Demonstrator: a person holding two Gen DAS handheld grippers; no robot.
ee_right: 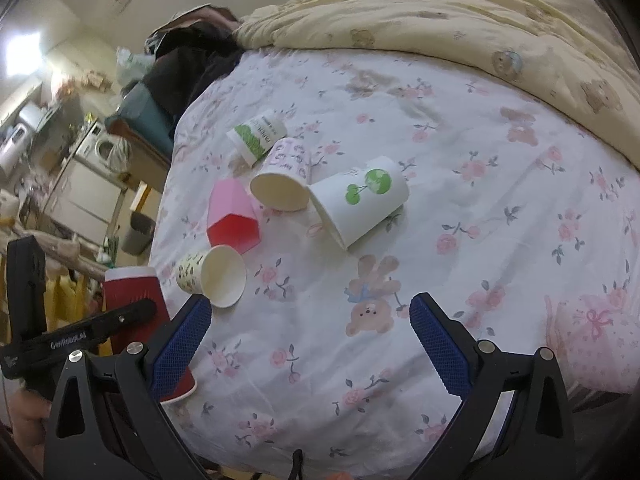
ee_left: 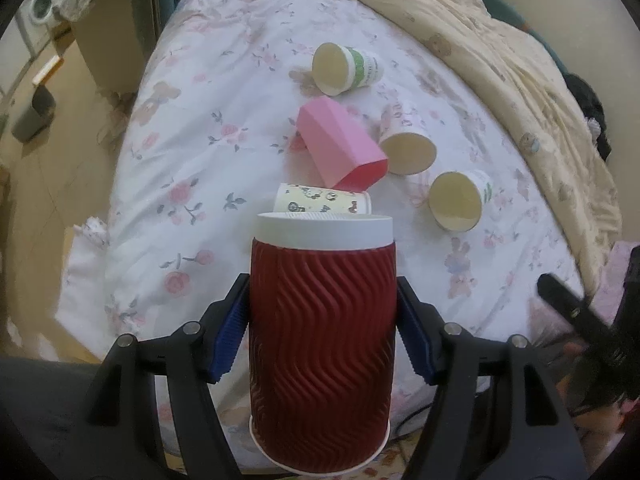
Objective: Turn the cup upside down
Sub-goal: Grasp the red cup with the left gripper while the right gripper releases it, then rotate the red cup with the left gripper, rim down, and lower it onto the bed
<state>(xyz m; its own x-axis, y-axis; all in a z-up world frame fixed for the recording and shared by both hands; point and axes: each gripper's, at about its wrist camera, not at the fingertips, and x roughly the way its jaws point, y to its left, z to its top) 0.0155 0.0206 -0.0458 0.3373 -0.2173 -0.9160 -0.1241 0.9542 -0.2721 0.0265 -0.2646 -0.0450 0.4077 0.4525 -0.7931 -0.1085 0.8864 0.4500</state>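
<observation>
My left gripper (ee_left: pixel 322 300) is shut on a dark red ribbed paper cup (ee_left: pixel 322 328). The cup is upside down, white base up and rim down, at the near edge of the bed. The blue pads (ee_left: pixel 230 332) press its two sides. In the right wrist view the red cup (ee_right: pixel 134 292) shows at the far left with the left gripper around it. My right gripper (ee_right: pixel 310 316) is open and empty above the floral sheet (ee_right: pixel 460 160).
Several paper cups lie on their sides on the bed: a pink hexagonal one (ee_left: pixel 340 146), a patterned one (ee_left: pixel 320 200), a green-printed one (ee_left: pixel 346 68) and two more (ee_left: pixel 408 146) (ee_left: pixel 460 200). A beige quilt (ee_left: pixel 500 60) is bunched on the right. The floor and a bin (ee_left: pixel 34 114) are on the left.
</observation>
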